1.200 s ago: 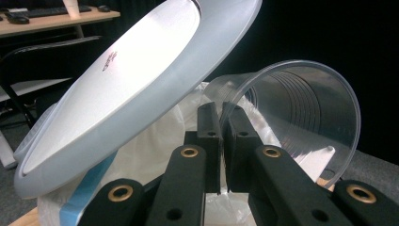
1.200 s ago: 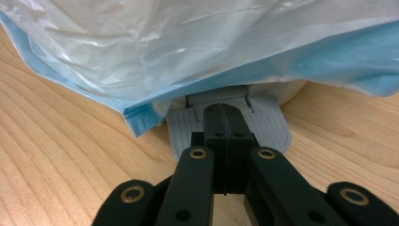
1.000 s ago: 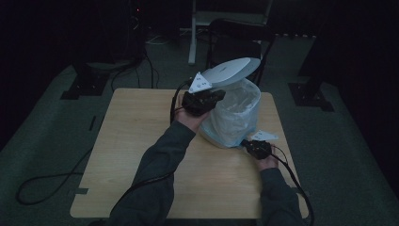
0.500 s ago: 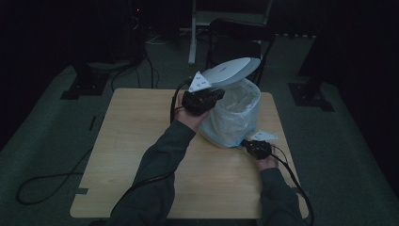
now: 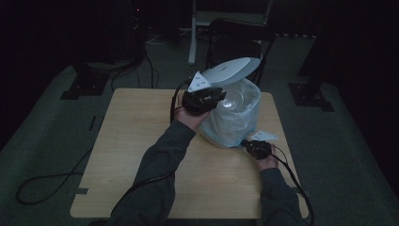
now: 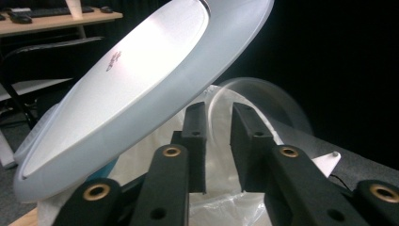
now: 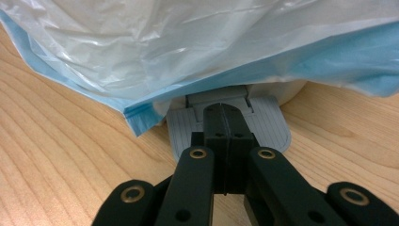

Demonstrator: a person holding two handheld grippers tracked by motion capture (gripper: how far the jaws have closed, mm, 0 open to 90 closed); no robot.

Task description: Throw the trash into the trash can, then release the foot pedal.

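Right now my right gripper [image 7: 225,127] has its jaws pressed together, tips on the grey pedal [image 7: 268,125] of the pedal bin [image 5: 233,120] — lid [image 5: 230,70] tilted up. My left gripper [image 6: 217,141], at the bin's rim, has just been opening, a narrow gap holding nothing.

White lid [image 5: 230,71], white-and-blue bag [image 5: 233,123], grey ribbed pedal [image 7: 228,123], pale wood-grain table [image 5: 141,141]
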